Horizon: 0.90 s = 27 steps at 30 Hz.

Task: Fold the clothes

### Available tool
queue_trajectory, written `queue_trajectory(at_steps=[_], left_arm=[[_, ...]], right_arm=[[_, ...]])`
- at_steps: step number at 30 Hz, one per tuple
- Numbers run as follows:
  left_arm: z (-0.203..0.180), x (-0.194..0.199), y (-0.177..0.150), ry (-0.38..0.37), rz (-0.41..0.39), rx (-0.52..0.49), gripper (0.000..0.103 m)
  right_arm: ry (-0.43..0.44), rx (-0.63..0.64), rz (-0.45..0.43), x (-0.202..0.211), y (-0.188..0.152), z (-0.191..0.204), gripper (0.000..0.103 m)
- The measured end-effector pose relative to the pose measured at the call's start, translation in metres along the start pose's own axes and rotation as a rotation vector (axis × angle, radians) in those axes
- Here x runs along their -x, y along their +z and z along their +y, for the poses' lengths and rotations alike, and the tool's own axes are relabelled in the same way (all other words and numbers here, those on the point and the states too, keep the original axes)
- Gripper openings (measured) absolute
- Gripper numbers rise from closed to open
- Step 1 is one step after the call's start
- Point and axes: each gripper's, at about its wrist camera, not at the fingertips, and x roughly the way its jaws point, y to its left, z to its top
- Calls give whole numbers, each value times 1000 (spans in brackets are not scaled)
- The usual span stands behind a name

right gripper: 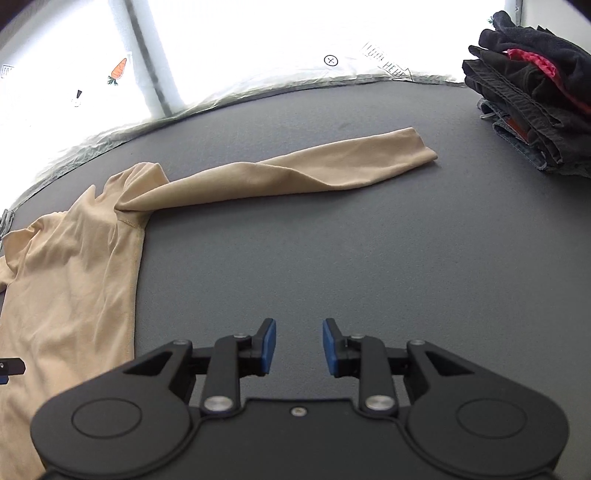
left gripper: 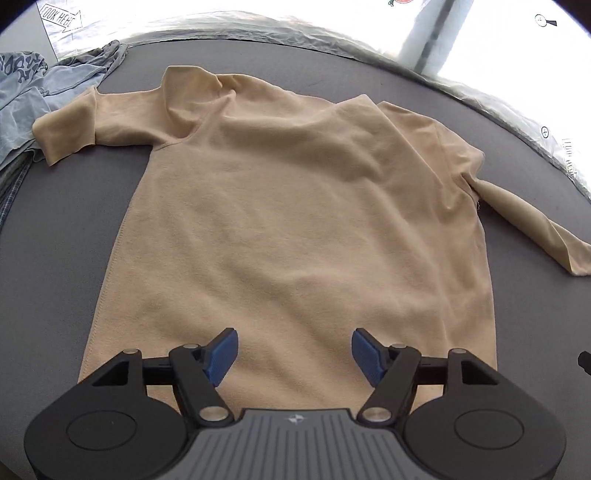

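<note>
Your left gripper (left gripper: pixel 294 356) has its jaws well apart, the blue ribbed pads (left gripper: pixel 221 356) standing over the lower part of the beige long-sleeved knit shirt (left gripper: pixel 295 206) with no cloth pinched between them. Your right gripper (right gripper: pixel 298 347) has its jaws apart too, though by a narrower gap, and only bare surface shows between its blue pads (right gripper: pixel 267 345); it hangs over the dark grey worktop (right gripper: pixel 369 258), beside the shirt's side seam and clear of the fabric.

The shirt lies spread flat on the worktop, hem toward you and high collar (left gripper: pixel 192 88) at the far end. One sleeve (right gripper: pixel 295 170) stretches out straight across the worktop in the right wrist view, its cuff pointing toward a stack of dark folded garments (right gripper: pixel 532 96) with a red layer showing, at the far right corner. The other sleeve (left gripper: pixel 74 125) lies bent at the far left in the left wrist view, its cuff touching a rumpled pale blue garment (left gripper: pixel 37 96) piled at the worktop's edge.

Beyond the worktop you have crinkled silver sheeting (left gripper: pixel 258 26) and bright white panels with small printed markers.
</note>
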Motion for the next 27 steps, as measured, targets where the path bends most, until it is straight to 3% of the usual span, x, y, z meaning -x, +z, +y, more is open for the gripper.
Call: queue_trajectory(at_steps=[6, 8, 16, 21, 24, 25, 27], left_arm=[[-28, -35, 43, 77, 9, -19, 71], [-35, -46, 56, 99, 18, -23, 74], [-46, -68, 79, 161, 56, -14, 85], [-40, -72, 81, 161, 69, -2, 94], [-32, -77, 83, 145, 92, 43, 100], [-30, -78, 84, 141, 99, 49, 101], [-29, -79, 86, 140, 104, 38, 103]], right_arm=[[-57, -90, -40, -45, 40, -43, 33], [-67, -45, -60, -57, 49, -43, 39], [-135, 355, -137, -98, 63, -9, 42], [-118, 495, -171, -104, 66, 0, 42], [-90, 494, -161, -105, 75, -3, 26], [-82, 490, -153, -107, 79, -3, 9], [-73, 478, -153, -108, 88, -3, 5]])
